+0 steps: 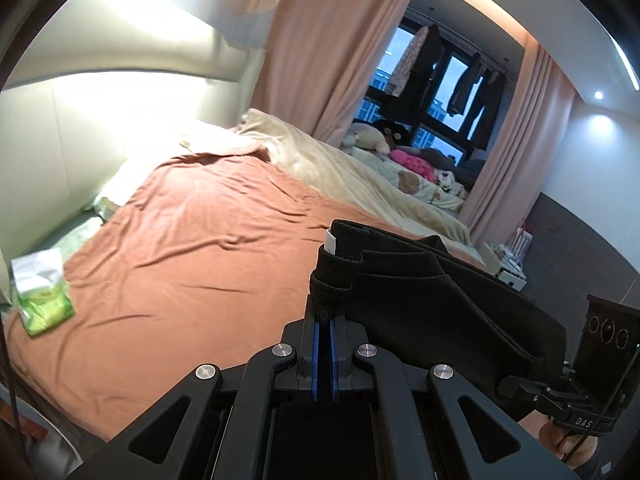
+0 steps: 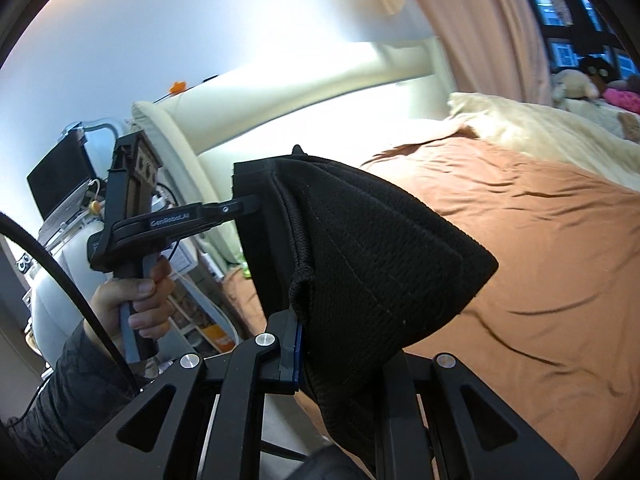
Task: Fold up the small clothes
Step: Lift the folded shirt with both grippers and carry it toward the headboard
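A small black garment [image 1: 432, 292] hangs stretched between both grippers, held up in the air above the bed. My left gripper [image 1: 325, 312] is shut on one end of its waistband, with a white tag poking out above. My right gripper [image 2: 308, 320] is shut on the other end; the black cloth [image 2: 380, 256] drapes over its fingers and hides the right one. The left gripper [image 2: 248, 206] also shows in the right wrist view, held in a hand. The right gripper's body [image 1: 600, 344] shows at the right edge of the left wrist view.
A rust-orange sheet [image 1: 192, 248] covers the bed below. A green and white packet [image 1: 40, 292] lies at its left side. A cream blanket [image 1: 344, 168], soft toys [image 1: 372, 138] and pink curtains [image 1: 320, 60] lie beyond. A laptop [image 2: 60, 180] stands by the headboard.
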